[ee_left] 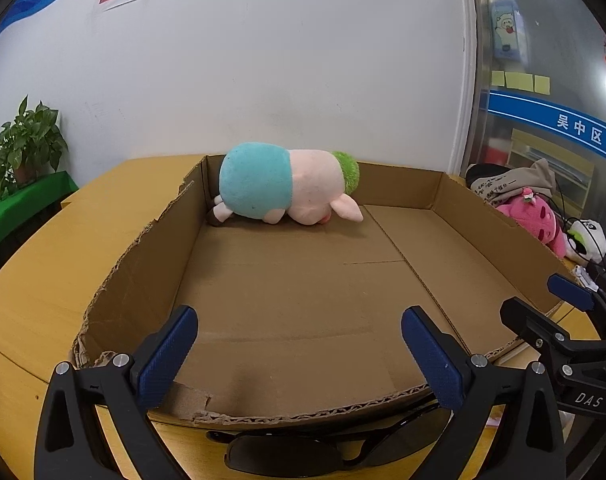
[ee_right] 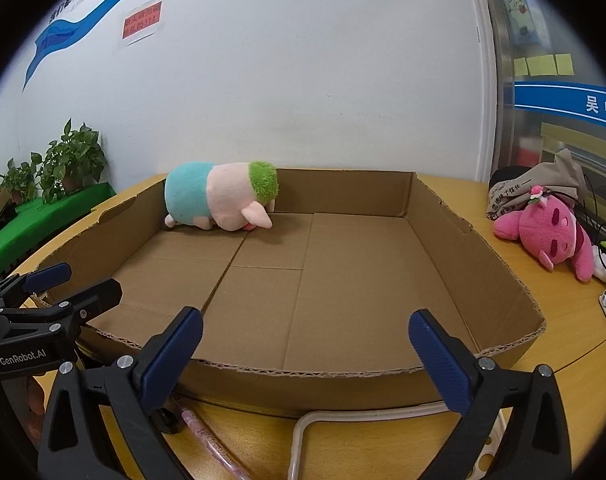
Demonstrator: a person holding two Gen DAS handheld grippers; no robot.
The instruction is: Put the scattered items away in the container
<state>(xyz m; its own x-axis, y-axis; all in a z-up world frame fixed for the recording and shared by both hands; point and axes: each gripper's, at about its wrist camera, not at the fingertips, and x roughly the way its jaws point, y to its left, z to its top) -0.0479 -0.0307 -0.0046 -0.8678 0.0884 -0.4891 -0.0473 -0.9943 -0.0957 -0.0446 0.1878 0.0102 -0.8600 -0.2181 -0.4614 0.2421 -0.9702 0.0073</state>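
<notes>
Both grippers released, empty: left gripper (ee_left: 299,344) above sunglasses (ee_left: 303,452), right gripper (ee_right: 305,344) above pen (ee_right: 213,444), likely next pickups. Plush pig (ee_left: 279,188) already inside cardboard box (ee_left: 455,208).

My bench (ee_right: 515,376) is yellow wood with a curved edge. On it sits a low cardboard box (ee_right: 435,208). Just in front of the box lie dark sunglasses (ee_left: 303,452), a pink pen (ee_right: 211,440) and a white frame (ee_right: 343,412). To the box's right lie a pink plush (ee_right: 551,232) and a grey cloth (ee_right: 543,188).
</notes>
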